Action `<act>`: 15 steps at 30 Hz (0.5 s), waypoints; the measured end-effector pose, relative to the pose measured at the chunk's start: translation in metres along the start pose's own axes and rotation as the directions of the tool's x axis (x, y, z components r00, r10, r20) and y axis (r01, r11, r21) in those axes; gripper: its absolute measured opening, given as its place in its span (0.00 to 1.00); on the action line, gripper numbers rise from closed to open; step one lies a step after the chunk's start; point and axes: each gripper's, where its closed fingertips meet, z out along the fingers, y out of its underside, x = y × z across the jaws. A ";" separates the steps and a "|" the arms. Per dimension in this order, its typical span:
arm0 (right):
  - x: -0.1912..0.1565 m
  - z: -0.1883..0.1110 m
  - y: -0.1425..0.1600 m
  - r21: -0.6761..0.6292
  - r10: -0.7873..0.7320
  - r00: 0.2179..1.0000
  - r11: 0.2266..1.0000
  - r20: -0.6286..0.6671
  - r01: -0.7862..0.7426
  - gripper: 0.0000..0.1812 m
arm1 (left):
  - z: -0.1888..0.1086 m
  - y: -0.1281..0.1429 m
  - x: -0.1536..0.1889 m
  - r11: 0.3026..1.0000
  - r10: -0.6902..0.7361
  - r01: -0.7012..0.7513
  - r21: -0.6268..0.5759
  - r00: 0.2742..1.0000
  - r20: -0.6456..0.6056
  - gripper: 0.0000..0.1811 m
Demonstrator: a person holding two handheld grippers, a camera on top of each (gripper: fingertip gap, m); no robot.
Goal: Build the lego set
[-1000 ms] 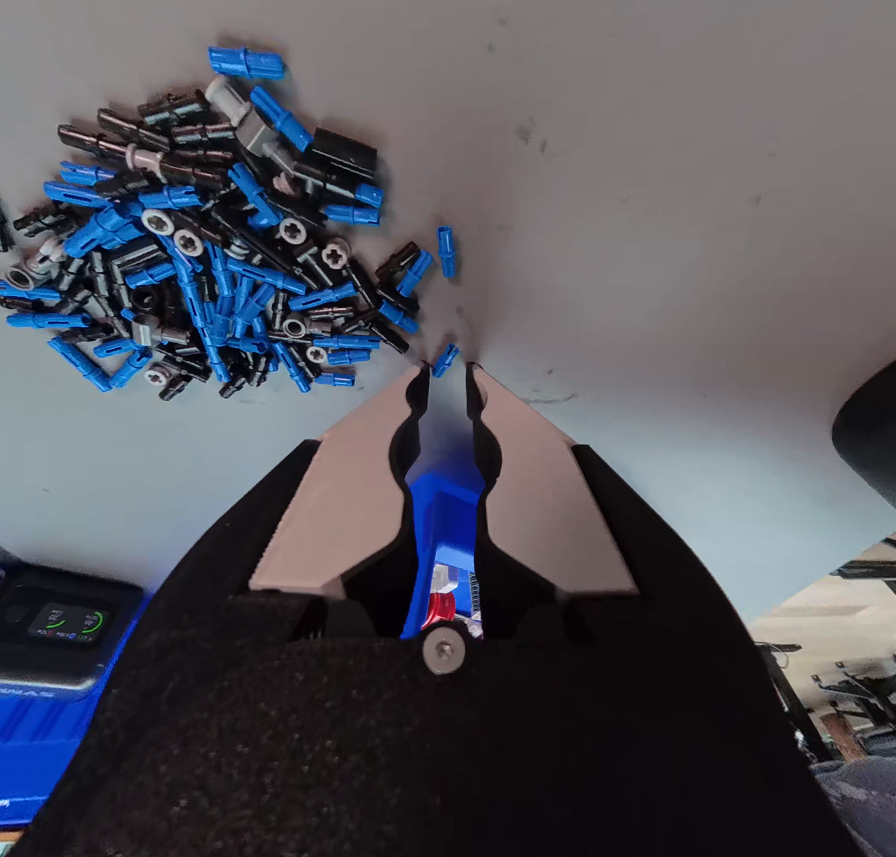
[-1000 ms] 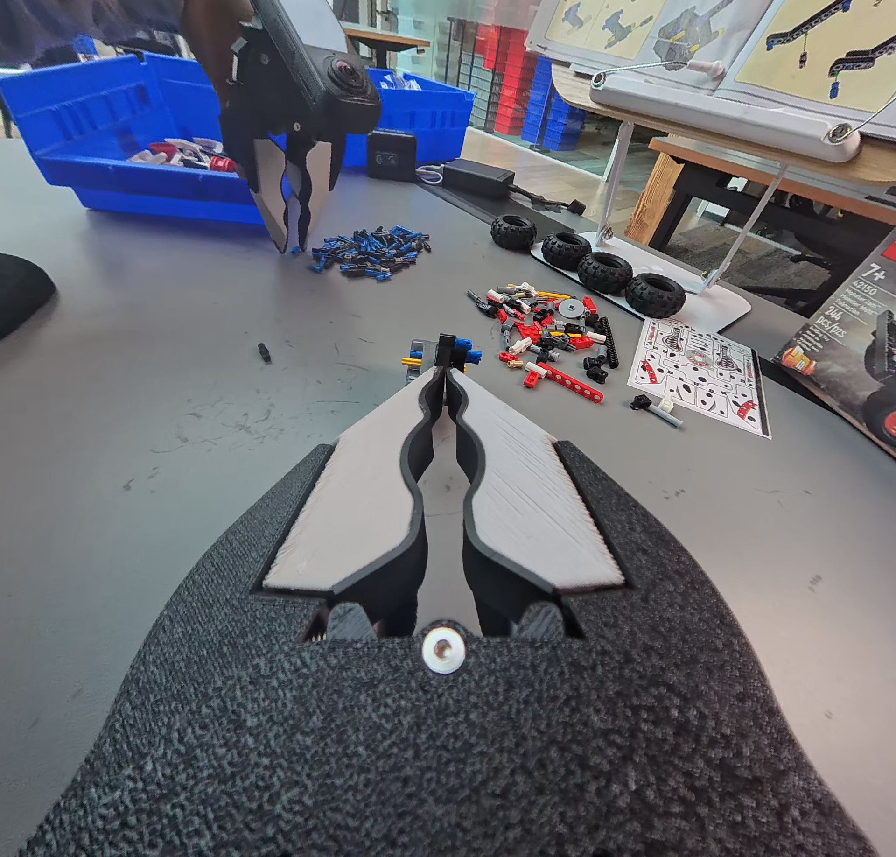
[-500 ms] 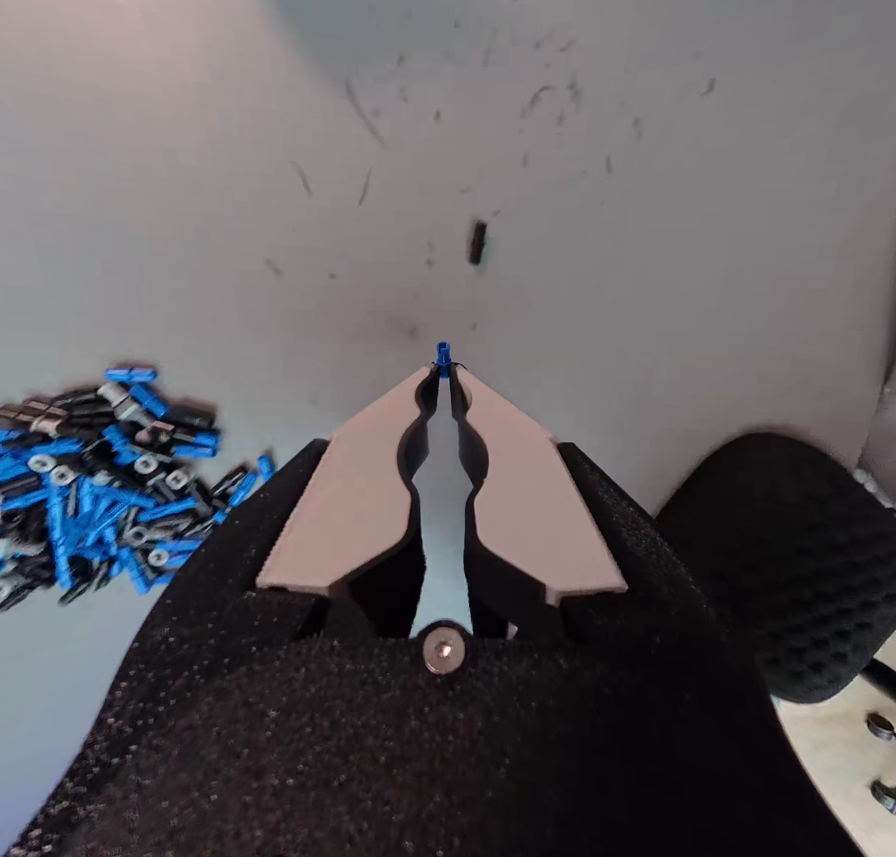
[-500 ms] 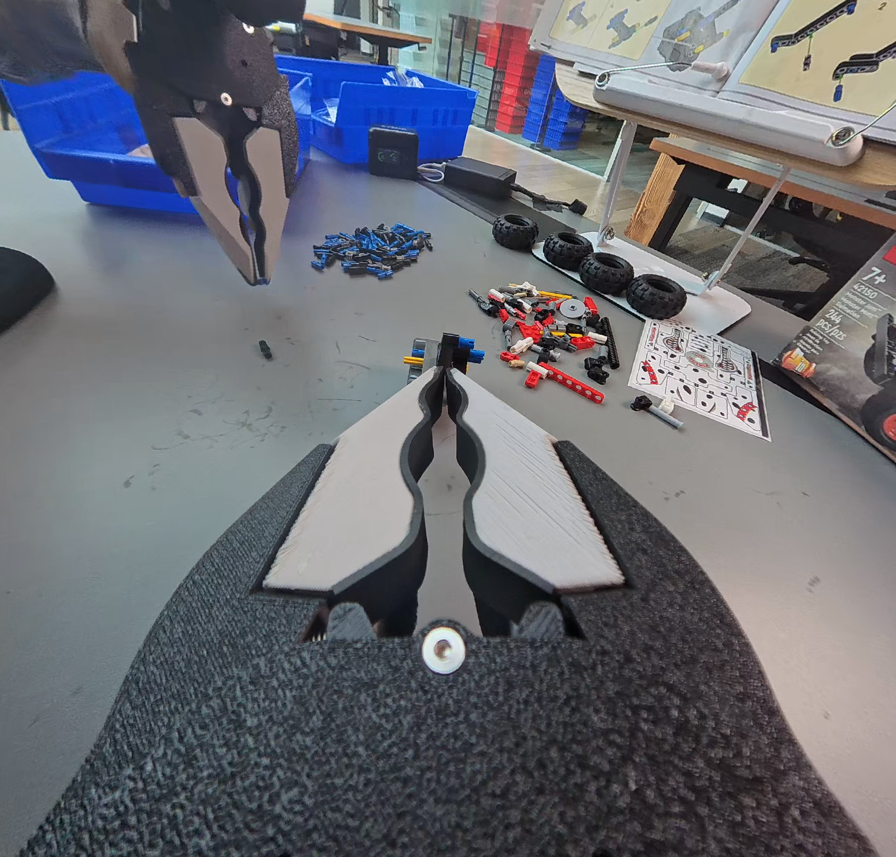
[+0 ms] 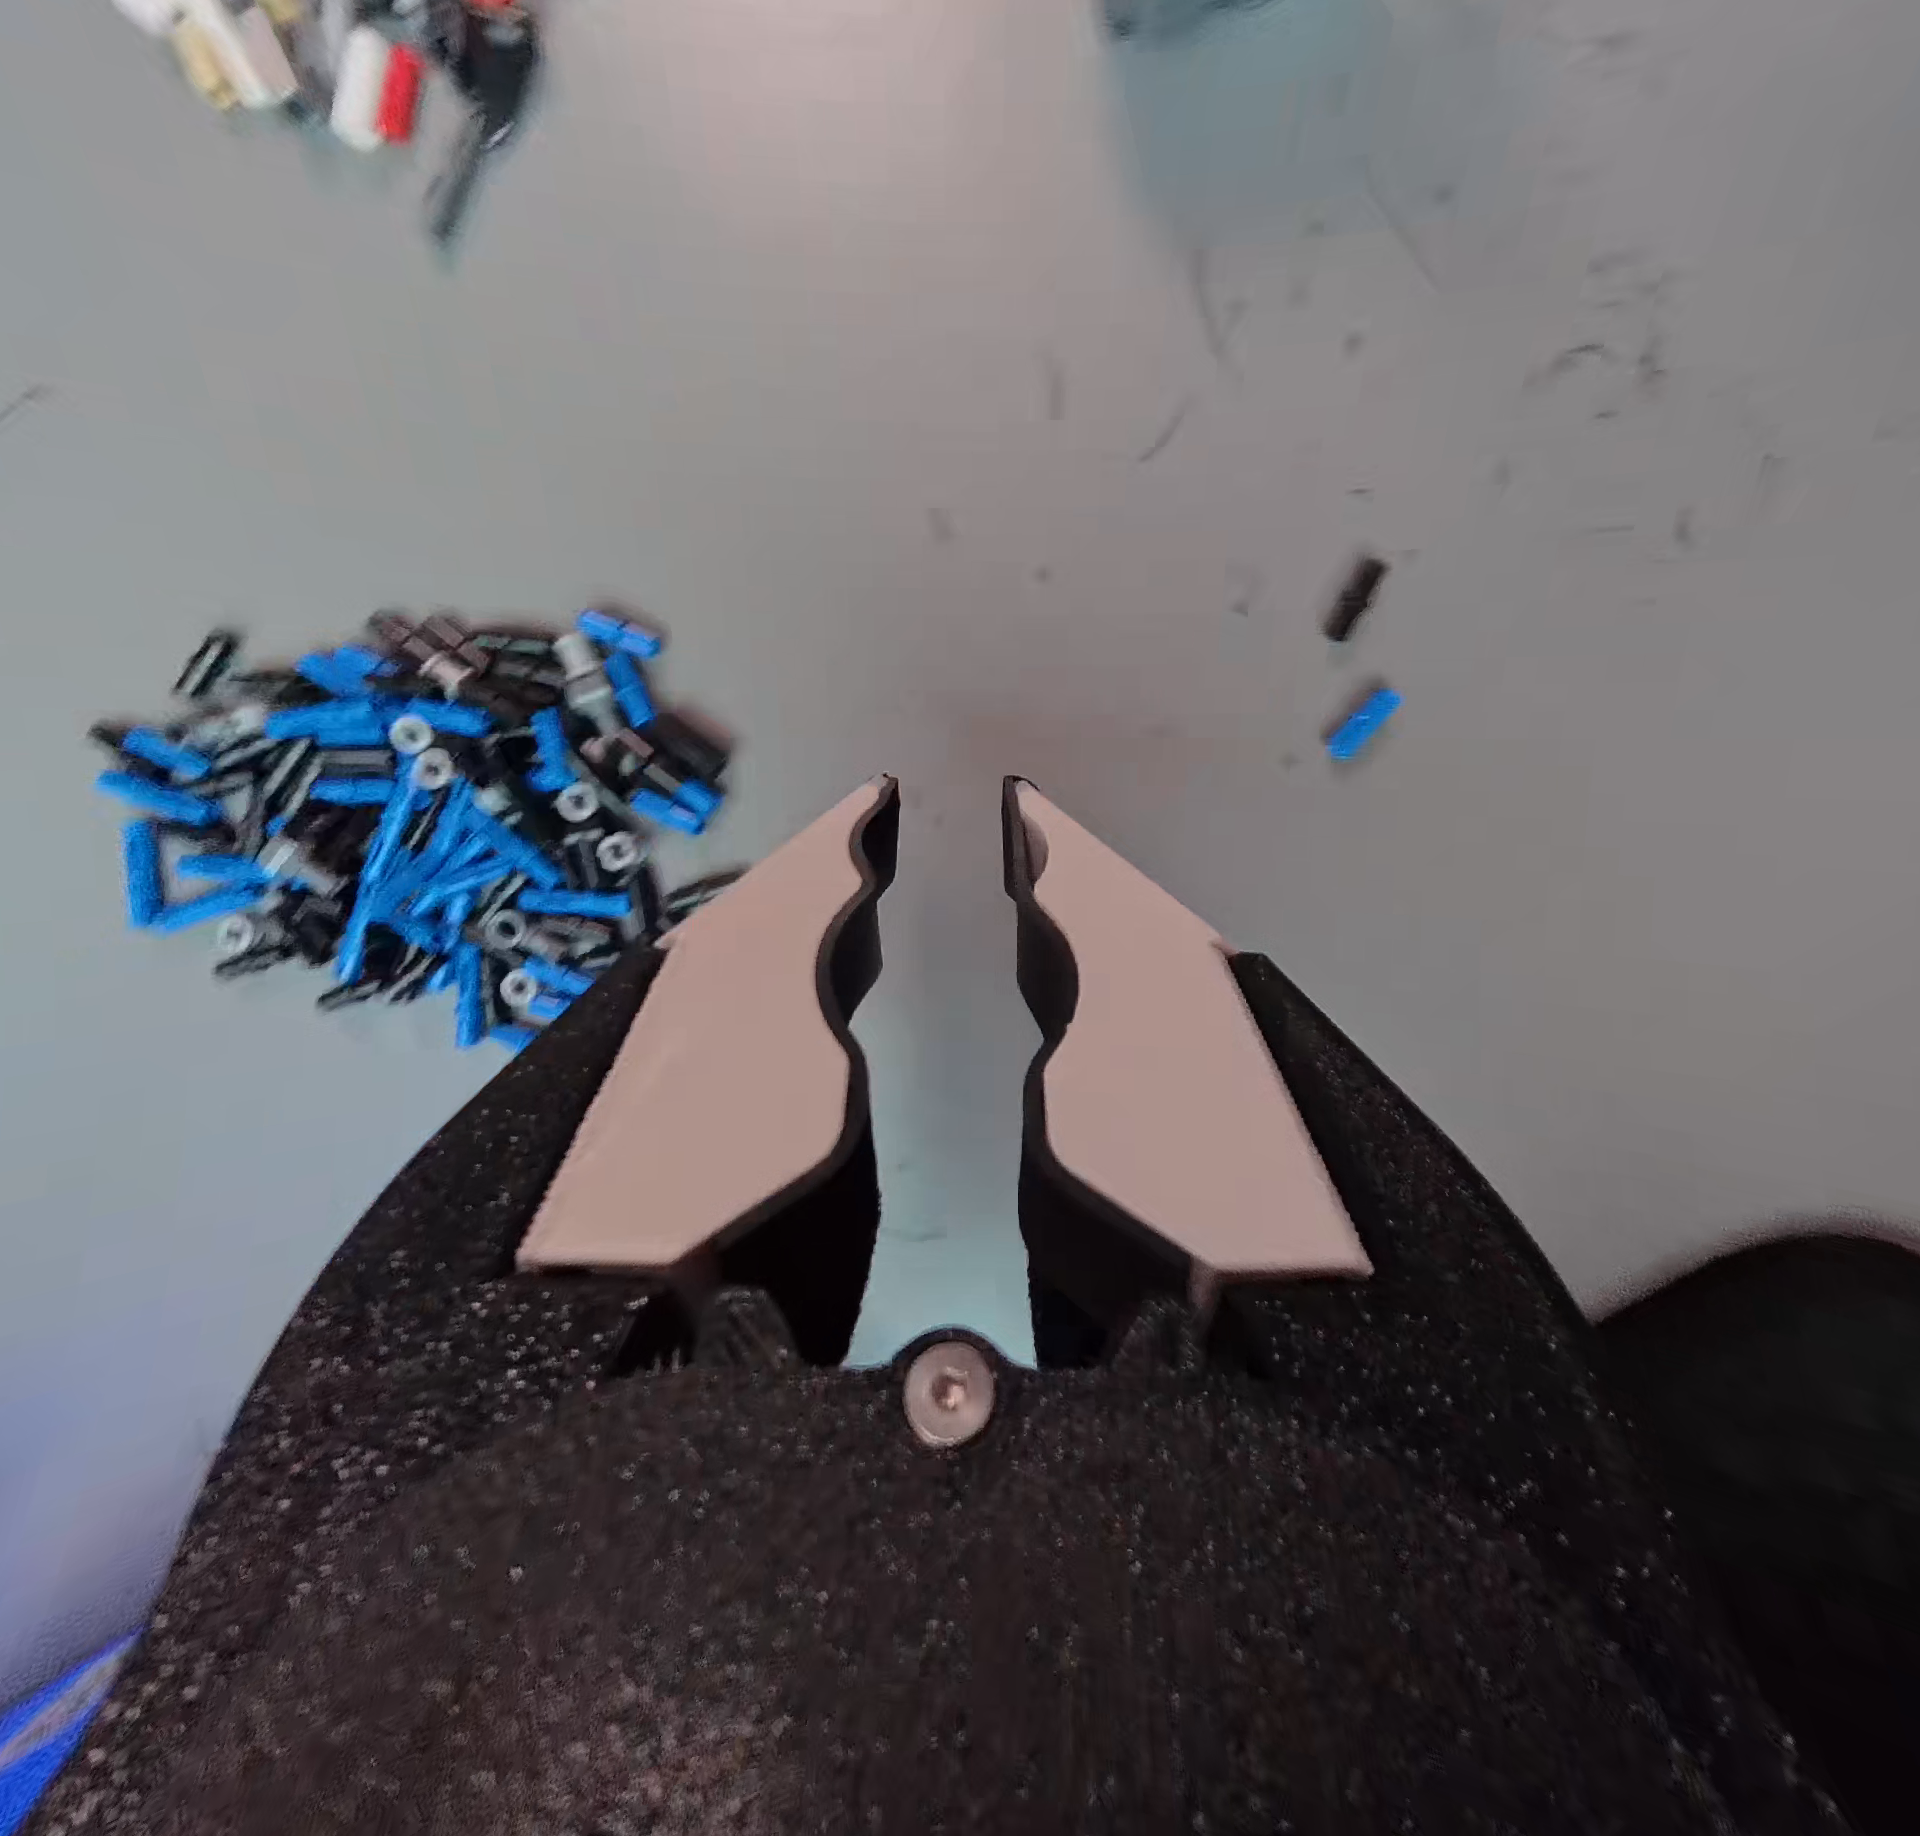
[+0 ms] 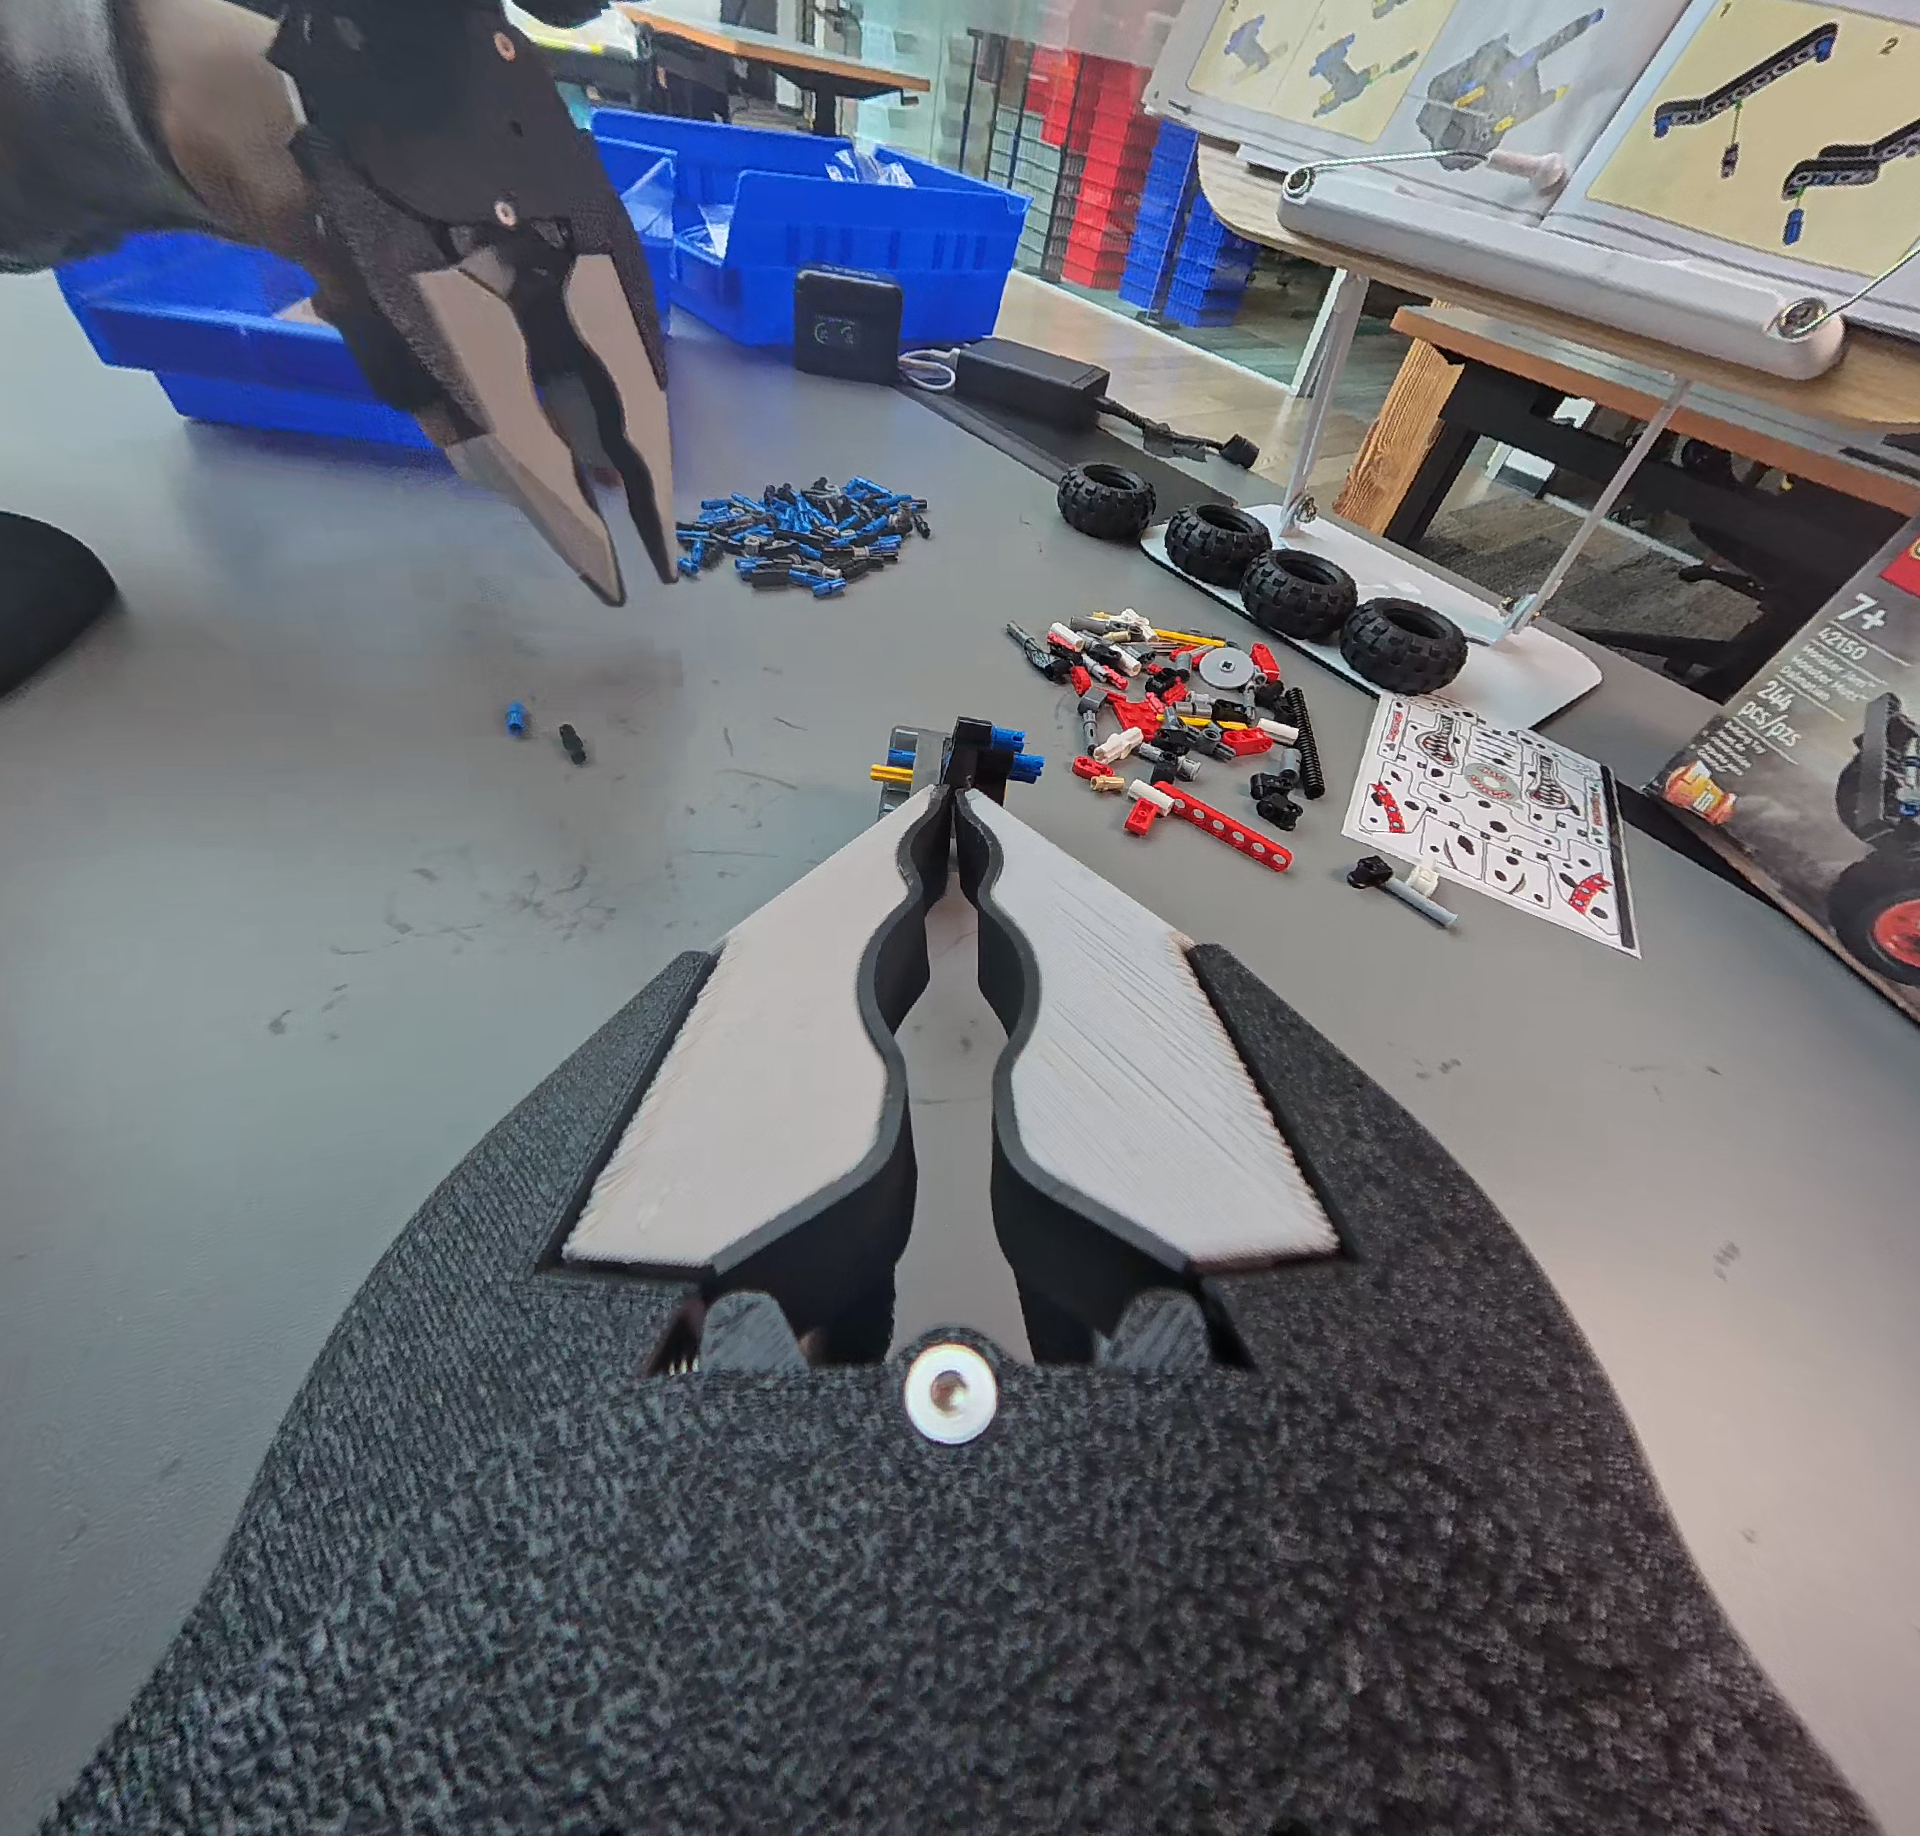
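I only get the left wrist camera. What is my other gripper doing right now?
Observer: The right gripper is shut on a small black, blue and yellow build.
Operator: Are there wheels anywhere? I see none.
Observer: Yes, four black tyres sit in a row by the base of the instruction stand.
Operator: How high is my left gripper?
Observer: The left gripper hangs open, clear above the table, near the pin pile.

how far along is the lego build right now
Early. Done: a small black, blue and yellow subassembly, held by the right claw. In hand: the left claw is open and empty; a loose blue pin lies on the table. Left: four tyres, the mixed parts pile and pin pile.
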 end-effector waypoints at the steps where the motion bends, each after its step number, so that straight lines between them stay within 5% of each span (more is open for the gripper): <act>1: 0.000 0.000 -0.001 0.002 0.000 1.000 1.000 -0.001 0.000 0.00 | -0.002 0.008 -0.016 0.998 -0.059 0.060 -0.011 0.996 0.061 0.11; 6: 0.001 -0.001 -0.002 0.007 0.007 1.000 1.000 0.003 -0.007 0.00 | 0.000 0.040 -0.047 0.983 -0.171 0.181 -0.025 0.960 0.223 0.10; 15: -0.001 0.001 0.003 -0.013 0.005 1.000 1.000 0.012 -0.005 0.00 | 0.004 0.036 -0.044 0.977 -0.211 0.210 0.023 0.959 0.192 0.02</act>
